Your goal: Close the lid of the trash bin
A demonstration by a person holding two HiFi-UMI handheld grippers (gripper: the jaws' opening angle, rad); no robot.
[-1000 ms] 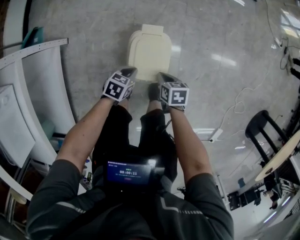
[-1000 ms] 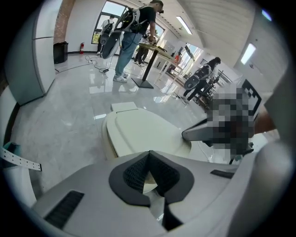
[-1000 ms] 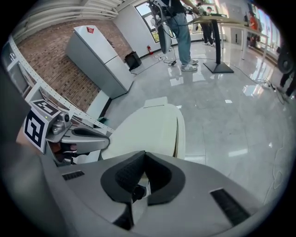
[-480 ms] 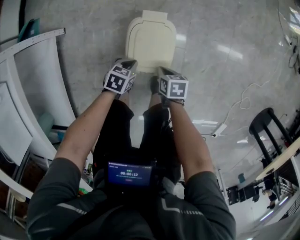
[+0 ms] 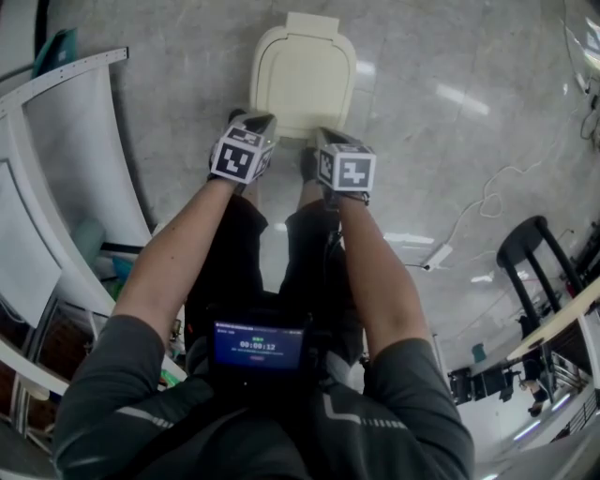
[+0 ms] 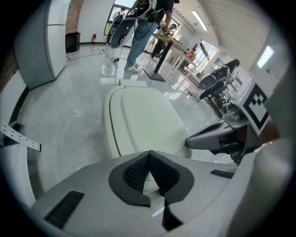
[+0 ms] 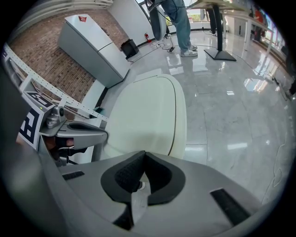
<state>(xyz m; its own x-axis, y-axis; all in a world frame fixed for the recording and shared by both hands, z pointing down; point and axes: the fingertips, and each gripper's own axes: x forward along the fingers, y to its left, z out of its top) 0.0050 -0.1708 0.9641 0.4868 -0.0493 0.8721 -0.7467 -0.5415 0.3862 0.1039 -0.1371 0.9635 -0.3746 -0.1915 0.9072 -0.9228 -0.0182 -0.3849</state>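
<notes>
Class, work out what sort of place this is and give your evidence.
Probably an open-plan office or lab: polished stone floor, a tall table with a person standing beside it, loose cable trailing.

Left gripper (image 5: 259, 122) and right gripper (image 5: 323, 139) side by side, level, each with jaws together on nothing.

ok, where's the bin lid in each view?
Head view: lid top centre.
Left gripper view: lid centre, slightly left.
Right gripper view: lid centre.
Shared landmark: the hinge block at the lid's far edge, uppermost in every view.
</notes>
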